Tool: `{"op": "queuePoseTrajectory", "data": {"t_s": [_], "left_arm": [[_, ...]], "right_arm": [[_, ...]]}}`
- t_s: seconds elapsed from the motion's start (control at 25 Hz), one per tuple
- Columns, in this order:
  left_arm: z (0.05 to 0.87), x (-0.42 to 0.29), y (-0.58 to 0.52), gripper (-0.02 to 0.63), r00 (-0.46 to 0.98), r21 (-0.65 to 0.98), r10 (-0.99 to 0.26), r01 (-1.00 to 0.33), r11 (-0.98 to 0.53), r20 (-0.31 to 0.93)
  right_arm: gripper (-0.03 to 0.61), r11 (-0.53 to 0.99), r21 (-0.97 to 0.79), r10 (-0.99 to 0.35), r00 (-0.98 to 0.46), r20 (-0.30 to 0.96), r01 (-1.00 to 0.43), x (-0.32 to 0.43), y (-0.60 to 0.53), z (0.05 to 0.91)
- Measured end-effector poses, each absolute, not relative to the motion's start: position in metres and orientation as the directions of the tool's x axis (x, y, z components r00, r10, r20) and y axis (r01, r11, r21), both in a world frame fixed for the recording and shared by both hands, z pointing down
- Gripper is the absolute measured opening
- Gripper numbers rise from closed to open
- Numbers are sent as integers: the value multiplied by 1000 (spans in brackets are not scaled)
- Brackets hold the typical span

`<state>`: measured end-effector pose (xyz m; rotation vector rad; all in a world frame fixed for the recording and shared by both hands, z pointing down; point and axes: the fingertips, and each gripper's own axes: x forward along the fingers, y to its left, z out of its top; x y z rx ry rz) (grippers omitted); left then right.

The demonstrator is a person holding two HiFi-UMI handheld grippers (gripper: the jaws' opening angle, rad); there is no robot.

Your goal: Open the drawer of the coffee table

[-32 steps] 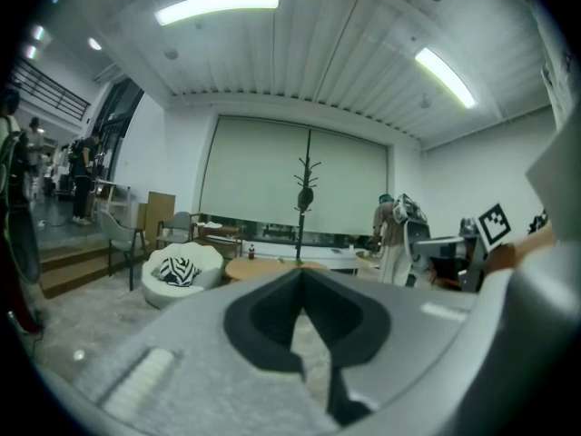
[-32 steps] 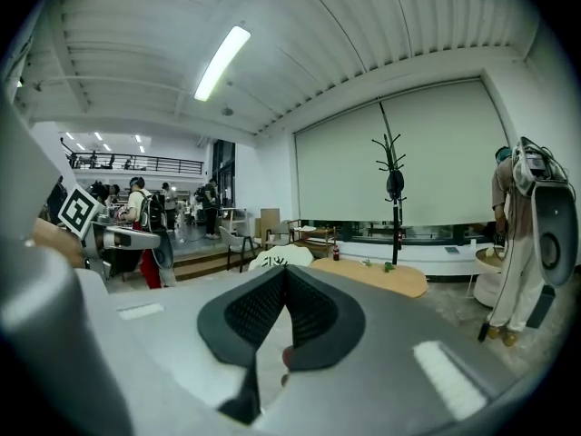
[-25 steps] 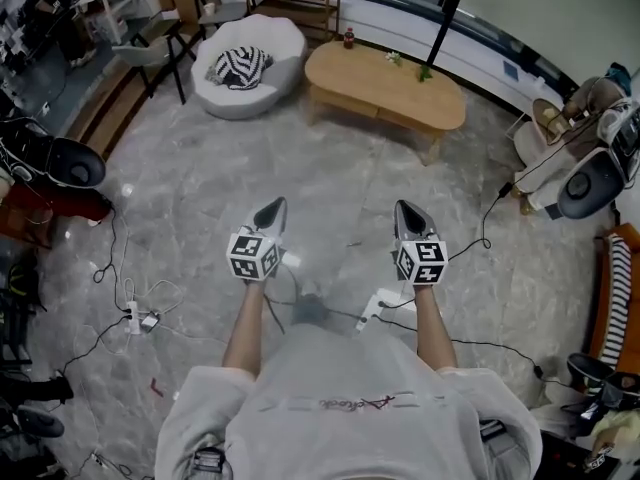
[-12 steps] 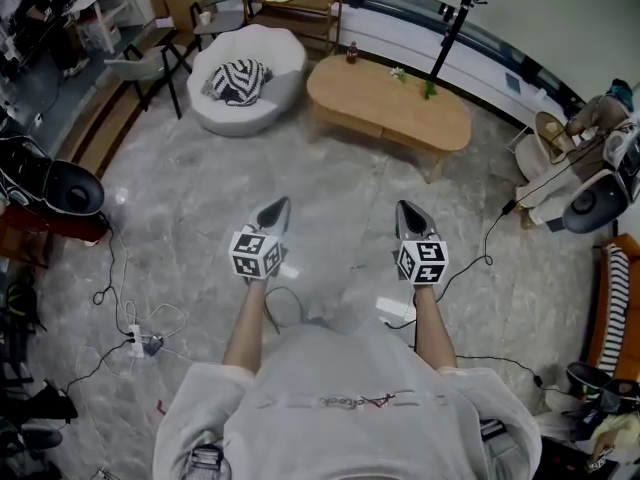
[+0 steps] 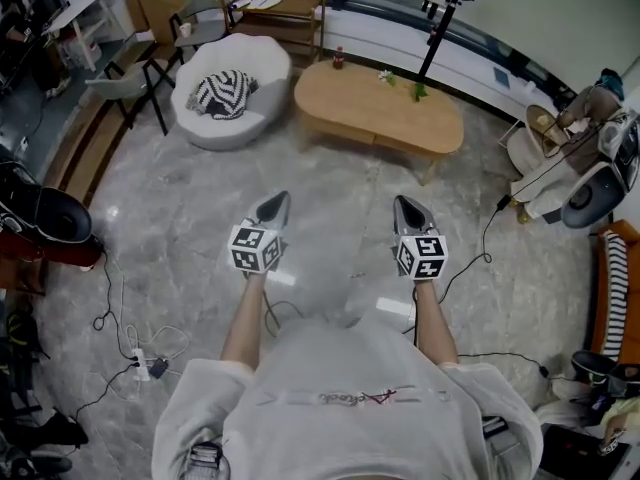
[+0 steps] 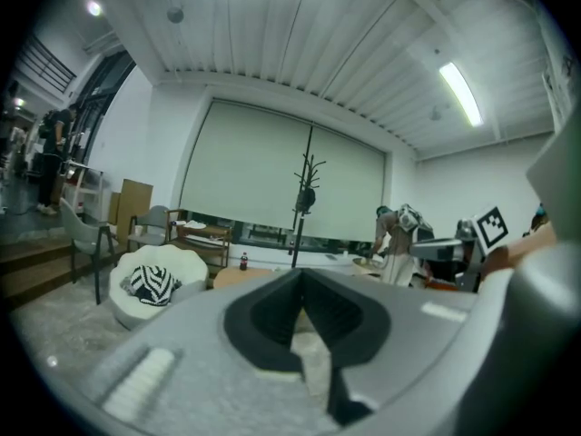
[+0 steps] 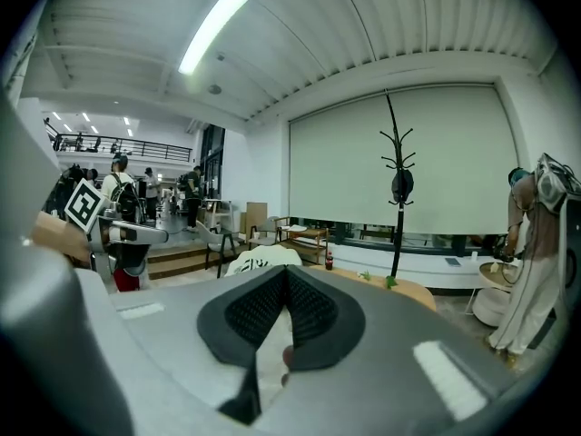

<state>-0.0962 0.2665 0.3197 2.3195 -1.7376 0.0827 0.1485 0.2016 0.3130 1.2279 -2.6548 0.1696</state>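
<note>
The oval wooden coffee table (image 5: 380, 108) stands well ahead of me across the marble floor; its drawer front is not discernible from here. It also shows small in the left gripper view as the coffee table (image 6: 238, 276) and in the right gripper view as the coffee table (image 7: 408, 290). My left gripper (image 5: 272, 208) and right gripper (image 5: 408, 210) are held side by side at waist height, pointing toward the table, far short of it. Both are shut with nothing between the jaws.
A white round seat (image 5: 228, 90) with a striped cushion (image 5: 222, 93) sits left of the table. A small bottle (image 5: 338, 58) and plants (image 5: 416, 90) stand on the tabletop. A black coat stand (image 5: 440, 18) rises behind. Cables (image 5: 130, 343) trail on the floor; chairs (image 5: 130, 78) stand at left.
The table and seat have shifted slightly in the head view as I walk forward. Both grippers keep their pose in front of me, still shut.
</note>
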Motion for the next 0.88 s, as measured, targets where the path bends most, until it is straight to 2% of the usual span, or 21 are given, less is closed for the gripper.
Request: {"op": "queuePoseTrajectory", "data": {"t_s": [0.4,0.88], "left_arm": [[324,-96,251,0,315,125,-923,-948,-293,222],[326,-117,207,0,280,97,-928,-960,-264,247]], "right_arm": [[5,633,-44,-746,-623,235,-773,147,190,322],[5,649,-81,-727,-648,227,-757,126,137,336]]}}
